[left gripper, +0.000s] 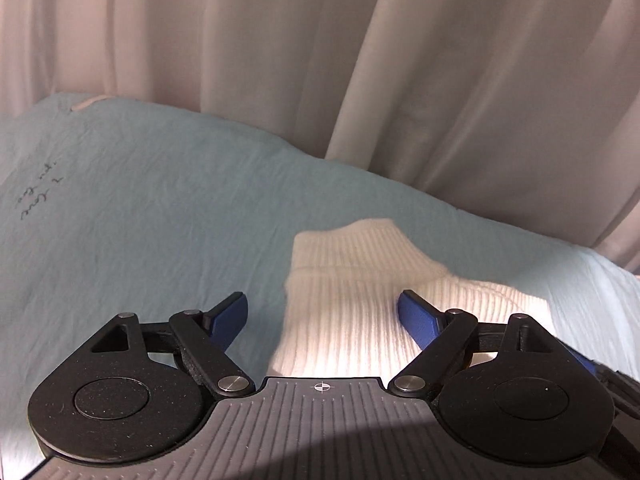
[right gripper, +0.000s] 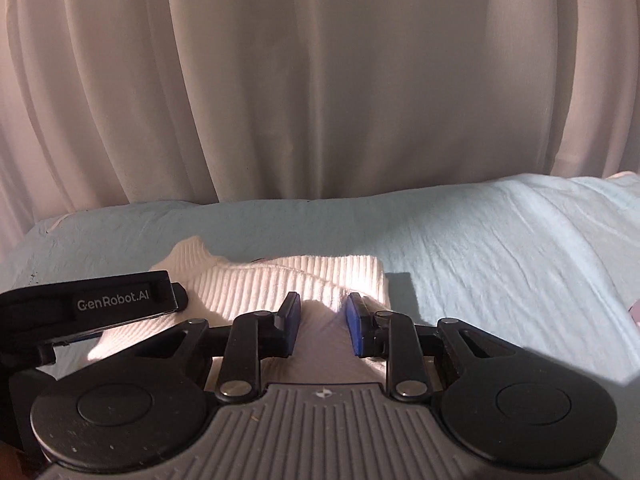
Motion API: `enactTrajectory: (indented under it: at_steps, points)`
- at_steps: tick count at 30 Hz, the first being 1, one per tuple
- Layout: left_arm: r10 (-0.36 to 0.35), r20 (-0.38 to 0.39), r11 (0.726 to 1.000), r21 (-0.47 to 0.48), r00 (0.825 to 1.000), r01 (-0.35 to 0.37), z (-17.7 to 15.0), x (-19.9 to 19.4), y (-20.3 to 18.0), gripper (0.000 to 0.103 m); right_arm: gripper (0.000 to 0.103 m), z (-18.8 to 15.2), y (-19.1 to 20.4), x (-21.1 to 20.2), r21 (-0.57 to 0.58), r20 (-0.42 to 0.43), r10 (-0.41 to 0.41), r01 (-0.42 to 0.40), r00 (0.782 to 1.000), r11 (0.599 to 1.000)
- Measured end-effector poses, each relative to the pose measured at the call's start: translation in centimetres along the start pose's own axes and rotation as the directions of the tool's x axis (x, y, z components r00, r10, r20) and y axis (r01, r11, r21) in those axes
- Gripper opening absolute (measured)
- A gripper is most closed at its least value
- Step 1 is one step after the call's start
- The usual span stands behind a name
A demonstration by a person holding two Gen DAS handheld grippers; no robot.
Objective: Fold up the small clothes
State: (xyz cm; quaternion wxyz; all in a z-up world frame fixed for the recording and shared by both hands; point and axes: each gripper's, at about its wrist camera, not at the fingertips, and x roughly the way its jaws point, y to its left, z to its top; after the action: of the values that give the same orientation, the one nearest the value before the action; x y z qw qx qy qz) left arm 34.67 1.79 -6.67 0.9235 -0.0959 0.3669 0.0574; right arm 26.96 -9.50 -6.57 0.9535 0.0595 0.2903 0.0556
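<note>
Pale curtains hang behind the light blue bed sheet, where our white ribbed sock lies flat. Our left gripper is spread wide over it, pinching nothing. Our right gripper is nearly closed around a raised bit of sock; we cannot tell if it pinches. We should grab one edge firmly, then fold slowly.

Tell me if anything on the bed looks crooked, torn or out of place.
Nothing looks torn or spilled. The white sock lies on the blue sheet with its ribbed cuff doubled back unevenly, so the edges do not line up. The sheet is wrinkled and has some dark handwriting on it, which is a little unusual.
</note>
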Motion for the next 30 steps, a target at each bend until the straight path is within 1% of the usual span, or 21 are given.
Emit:
enactTrajectory:
  at_steps: [1,3,4,5,7,9,10,12,13,15,17,18,20,21,22,23,25,26,28,29,30]
  points:
    - [0.007,0.006,1.000,0.015,1.000,-0.007,-0.1,0.1,-0.1,0.092,0.023,-0.1,-0.2,0.1,0.009,0.006,0.002,-0.002,1.000,1.000]
    - [0.005,0.039,0.999,0.035,0.999,-0.006,-0.5,0.2,0.0,0.092,0.023,0.0,-0.4,0.0,0.022,0.005,0.009,-0.009,1.000,1.000]
    - [0.002,0.042,0.999,0.036,0.999,-0.004,-0.5,0.2,0.1,0.092,0.023,0.0,-0.5,-0.1,0.025,0.006,0.013,-0.014,1.000,1.000]
    - [-0.005,0.035,1.000,0.028,0.999,0.004,-0.4,0.2,0.3,0.092,0.024,0.0,-0.6,-0.3,0.032,0.005,0.026,-0.026,1.000,0.999]
    - [-0.031,-0.003,1.000,-0.003,1.000,0.031,-0.5,-0.2,0.9,0.092,0.026,0.2,-0.7,-1.3,0.069,-0.022,0.054,-0.052,0.998,0.996]
    - [-0.063,-0.054,0.998,-0.010,0.997,0.063,-0.9,-1.4,1.5,0.091,0.027,0.1,-0.7,-3.5,0.102,-0.047,0.103,-0.098,0.994,0.990]
    - [-0.084,-0.060,0.996,-0.009,0.995,0.084,-1.4,-2.4,2.0,0.090,0.027,-0.3,-0.7,-4.9,0.098,-0.049,0.139,-0.133,0.989,0.986]
    - [-0.121,-0.021,0.993,0.000,0.992,0.121,-3.0,-5.5,2.9,0.091,0.027,-1.6,-0.5,-7.7,0.054,-0.054,0.156,-0.153,0.986,0.987]
    - [-0.136,-0.012,0.991,0.014,0.991,0.136,-3.7,-6.7,3.3,0.092,0.027,-2.5,-0.5,-9.0,0.035,-0.069,0.158,-0.156,0.985,0.987]
    - [-0.139,-0.037,0.989,0.050,0.990,0.140,-5.2,-8.3,3.9,0.092,0.027,-4.0,-0.6,-11.3,0.011,-0.091,0.164,-0.163,0.982,0.986]
    - [-0.155,-0.042,0.985,0.072,0.987,0.158,-6.6,-9.9,4.6,0.092,0.028,-5.5,-0.9,-13.9,-0.009,-0.127,0.186,-0.189,0.974,0.982]
    - [-0.155,-0.055,0.983,0.087,0.986,0.159,-7.1,-10.7,5.0,0.092,0.029,-6.2,-1.2,-14.8,-0.013,-0.144,0.197,-0.201,0.970,0.980]
    - [-0.139,-0.122,0.983,0.105,0.983,0.152,-8.3,-11.7,5.6,0.092,0.036,-7.6,-1.9,-16.5,-0.017,-0.207,0.202,-0.210,0.957,0.978]
    - [-0.134,-0.159,0.983,0.107,0.978,0.152,-8.9,-12.1,5.9,0.091,0.049,-8.3,-2.4,-17.1,0.000,-0.248,0.191,-0.197,0.950,0.980]
    - [-0.142,-0.182,0.981,0.102,0.973,0.163,-9.7,-12.6,6.6,0.091,0.052,-9.0,-3.1,-17.5,0.037,-0.273,0.202,-0.200,0.940,0.979]
    - [-0.156,-0.195,0.981,0.087,0.968,0.176,-10.4,-13.1,7.3,0.091,0.052,-9.4,-3.8,-17.7,0.095,-0.290,0.239,-0.221,0.927,0.971]
    - [-0.179,-0.201,0.978,0.070,0.963,0.197,-11.6,-14.3,7.8,0.091,0.052,-10.1,-5.6,-17.5,0.278,-0.289,0.351,-0.273,0.891,0.921]
    - [-0.191,-0.203,0.975,0.074,0.960,0.210,-12.0,-14.7,8.0,0.091,0.052,-10.2,-6.4,-17.1,0.361,-0.273,0.390,-0.282,0.880,0.889]
    - [-0.204,-0.207,0.967,0.110,0.957,0.230,-12.4,-14.9,7.6,0.091,0.051,-10.4,-7.7,-16.3,0.507,-0.212,0.457,-0.303,0.864,0.807]
    - [-0.193,-0.214,0.966,0.131,0.958,0.223,-12.6,-14.8,7.3,0.091,0.050,-10.5,-8.0,-15.8,0.559,-0.195,0.475,-0.300,0.858,0.773]
    - [-0.177,-0.223,0.965,0.150,0.959,0.213,-12.7,-14.7,6.9,0.091,0.042,-10.6,-8.4,-15.3,0.608,-0.181,0.486,-0.291,0.855,0.739]
